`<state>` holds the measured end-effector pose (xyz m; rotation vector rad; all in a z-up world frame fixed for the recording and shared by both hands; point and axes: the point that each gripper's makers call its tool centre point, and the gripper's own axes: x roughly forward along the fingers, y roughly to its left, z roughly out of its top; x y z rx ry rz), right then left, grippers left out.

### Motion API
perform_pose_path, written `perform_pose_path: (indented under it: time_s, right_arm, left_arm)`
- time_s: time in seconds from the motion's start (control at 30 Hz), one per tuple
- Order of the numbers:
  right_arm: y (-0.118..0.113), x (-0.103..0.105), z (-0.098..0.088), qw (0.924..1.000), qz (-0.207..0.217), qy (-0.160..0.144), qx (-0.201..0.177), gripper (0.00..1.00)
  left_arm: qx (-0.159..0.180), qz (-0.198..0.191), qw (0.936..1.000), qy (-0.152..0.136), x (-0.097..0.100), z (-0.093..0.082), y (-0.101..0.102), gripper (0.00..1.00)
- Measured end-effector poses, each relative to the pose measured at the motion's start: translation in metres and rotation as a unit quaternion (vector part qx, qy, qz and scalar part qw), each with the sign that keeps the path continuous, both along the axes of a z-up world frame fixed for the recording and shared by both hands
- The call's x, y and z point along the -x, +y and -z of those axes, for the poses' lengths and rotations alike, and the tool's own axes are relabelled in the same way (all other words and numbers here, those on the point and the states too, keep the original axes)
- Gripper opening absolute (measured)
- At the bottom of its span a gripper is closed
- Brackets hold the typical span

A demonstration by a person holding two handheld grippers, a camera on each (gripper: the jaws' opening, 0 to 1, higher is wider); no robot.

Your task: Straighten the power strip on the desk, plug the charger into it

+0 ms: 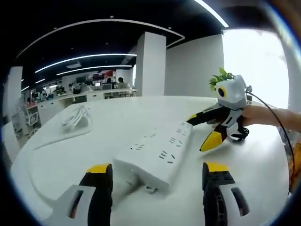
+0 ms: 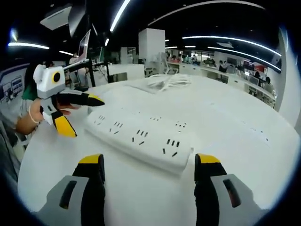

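Observation:
A long white power strip (image 1: pixel 155 150) lies flat on the white desk (image 1: pixel 254 165), its near end just ahead of and between the jaws of my left gripper (image 1: pixel 157 175), which stands open. My right gripper (image 1: pixel 201 131) comes in from the right, open, its yellow tips beside the strip's far end. In the right gripper view the strip (image 2: pixel 138 134) lies slantwise before my open right gripper (image 2: pixel 149 164), and the left gripper (image 2: pixel 84 117) hangs open at the strip's far left end. A coiled white charger cable (image 1: pixel 75 117) (image 2: pixel 164 81) rests farther back on the desk.
The cable sits on a thin white sheet (image 1: pixel 56 136). A potted green plant (image 1: pixel 220 76) stands at the desk's far edge. A hand (image 1: pixel 263 115) holds the right gripper. Office desks and a white pillar (image 1: pixel 150 63) stand behind.

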<state>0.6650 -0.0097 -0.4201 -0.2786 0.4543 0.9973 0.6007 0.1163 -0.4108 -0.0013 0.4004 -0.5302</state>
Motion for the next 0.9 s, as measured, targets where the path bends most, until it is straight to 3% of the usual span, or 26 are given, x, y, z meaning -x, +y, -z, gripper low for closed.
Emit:
perform_pose_path:
  time_s: [0.6, 0.9]
  right_arm:
    - [0.0073, -0.0011, -0.0022, 0.9999, -0.004, -0.012, 0.001, 0.70]
    - [0.0016, -0.0044, -0.0013, 0.9995, 0.012, -0.027, 0.008, 0.62]
  left_arm:
    - [-0.006, 0.009, 0.9999, 0.004, -0.0050, 0.0049, -0.0044, 0.72]
    - [-0.033, -0.006, 0.9994, -0.004, -0.0096, 0.0079, -0.0004, 0.64]
